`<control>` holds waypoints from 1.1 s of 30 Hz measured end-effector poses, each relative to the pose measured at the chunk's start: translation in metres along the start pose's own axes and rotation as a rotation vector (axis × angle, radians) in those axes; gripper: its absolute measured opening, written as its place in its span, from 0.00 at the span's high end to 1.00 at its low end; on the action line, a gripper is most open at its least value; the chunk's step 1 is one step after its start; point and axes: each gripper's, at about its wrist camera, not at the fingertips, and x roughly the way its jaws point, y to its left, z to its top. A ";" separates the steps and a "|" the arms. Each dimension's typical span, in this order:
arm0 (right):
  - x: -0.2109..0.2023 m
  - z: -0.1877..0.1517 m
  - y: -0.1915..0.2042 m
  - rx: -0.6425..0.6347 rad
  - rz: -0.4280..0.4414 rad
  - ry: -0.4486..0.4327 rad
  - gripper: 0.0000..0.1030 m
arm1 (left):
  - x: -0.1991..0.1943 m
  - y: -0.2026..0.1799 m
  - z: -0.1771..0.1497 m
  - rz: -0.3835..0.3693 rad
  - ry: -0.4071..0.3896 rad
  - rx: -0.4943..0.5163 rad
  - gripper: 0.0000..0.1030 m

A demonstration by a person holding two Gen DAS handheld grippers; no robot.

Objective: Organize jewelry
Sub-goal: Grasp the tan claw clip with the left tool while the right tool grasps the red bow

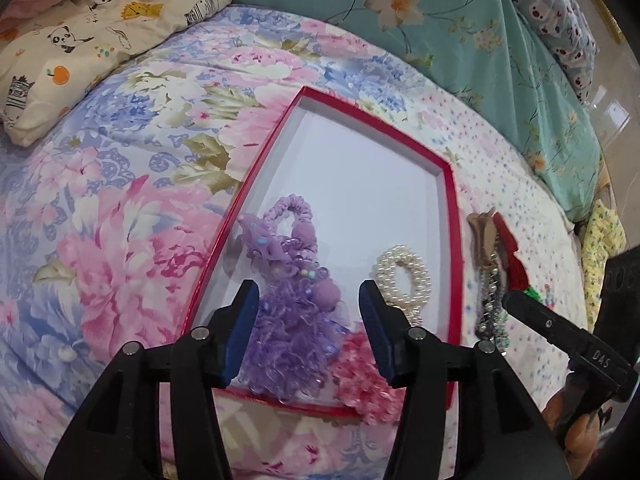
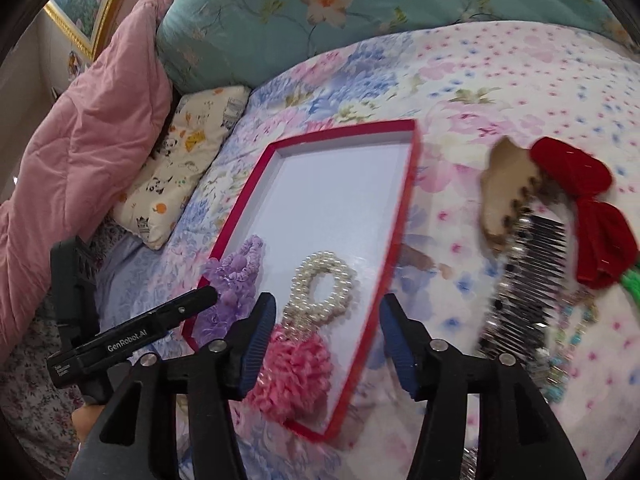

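A red box lid with a white inside (image 1: 360, 168) (image 2: 340, 184) lies on the bed. In it lie a purple scrunchie (image 1: 288, 312) (image 2: 236, 280), a pearl hair tie (image 1: 404, 276) (image 2: 324, 284) and a pink scrunchie (image 1: 360, 376) (image 2: 292, 372). My left gripper (image 1: 308, 320) is open and empty just above the purple scrunchie. My right gripper (image 2: 328, 332) is open and empty over the lid's near right edge. To the right of the lid lie a beige claw clip (image 2: 504, 184), a red bow (image 2: 592, 208), a black comb (image 2: 528, 272) and beaded pieces (image 2: 568, 340).
The bed has a floral cover (image 1: 140, 220). A cartoon-print pillow (image 1: 80, 40), a teal quilt (image 1: 440, 12) and a pink quilt (image 2: 80, 152) lie at the back. The right gripper's body shows at the left wrist view's right edge (image 1: 568, 336).
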 end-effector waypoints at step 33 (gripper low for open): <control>-0.151 -0.029 -0.161 0.264 -0.229 -0.177 0.40 | -0.014 -0.118 -0.008 -0.123 0.018 0.183 0.34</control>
